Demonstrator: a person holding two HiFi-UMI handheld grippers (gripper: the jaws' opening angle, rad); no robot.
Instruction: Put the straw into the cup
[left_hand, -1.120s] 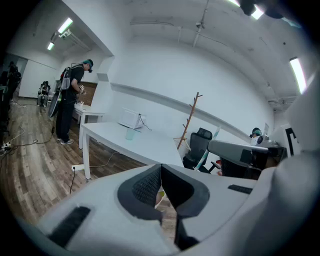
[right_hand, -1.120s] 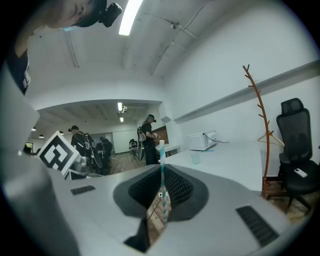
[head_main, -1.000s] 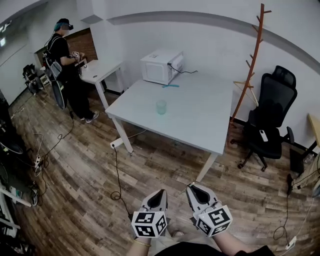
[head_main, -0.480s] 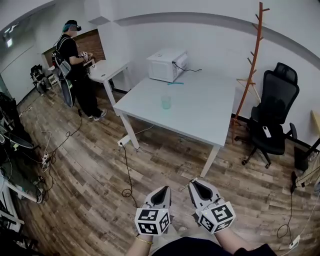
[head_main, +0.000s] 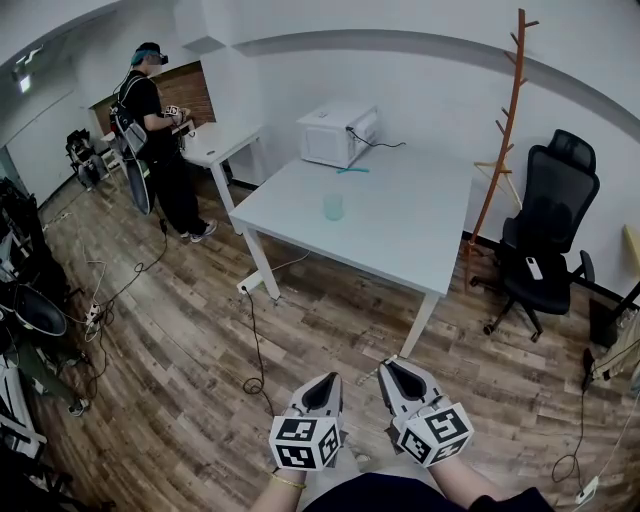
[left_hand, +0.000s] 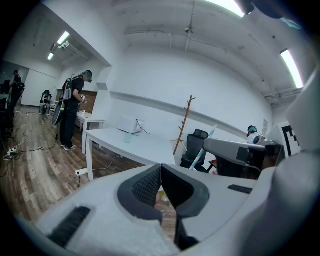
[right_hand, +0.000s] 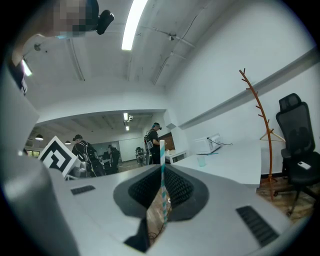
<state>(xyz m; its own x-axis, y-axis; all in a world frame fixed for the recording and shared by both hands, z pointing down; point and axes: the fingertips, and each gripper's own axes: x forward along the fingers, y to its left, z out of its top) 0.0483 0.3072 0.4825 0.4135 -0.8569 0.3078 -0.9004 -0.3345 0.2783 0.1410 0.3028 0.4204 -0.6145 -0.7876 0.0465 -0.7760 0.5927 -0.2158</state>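
A clear, pale green cup (head_main: 333, 207) stands on the white table (head_main: 400, 240), far ahead of both grippers. It also shows small in the left gripper view (left_hand: 128, 138) and the right gripper view (right_hand: 201, 161). My right gripper (head_main: 390, 371) (right_hand: 162, 172) is shut on a teal-and-white striped straw (right_hand: 162, 160) that stands upright between the jaws. The straw (left_hand: 202, 147) is seen from the side too. My left gripper (head_main: 322, 386) (left_hand: 161, 167) hangs beside it over the wooden floor, jaws shut with nothing in them.
On the table's far end sit a white microwave (head_main: 338, 133) and a teal stick-like item (head_main: 352, 170). A wooden coat stand (head_main: 505, 120) and a black office chair (head_main: 545, 240) stand to the right. A person (head_main: 155, 130) works at a second desk (head_main: 215, 140). Cables (head_main: 250, 340) trail over the floor.
My view and both grippers have drifted a little forward across the floor, toward the table. The straw stays in the right gripper's jaws.
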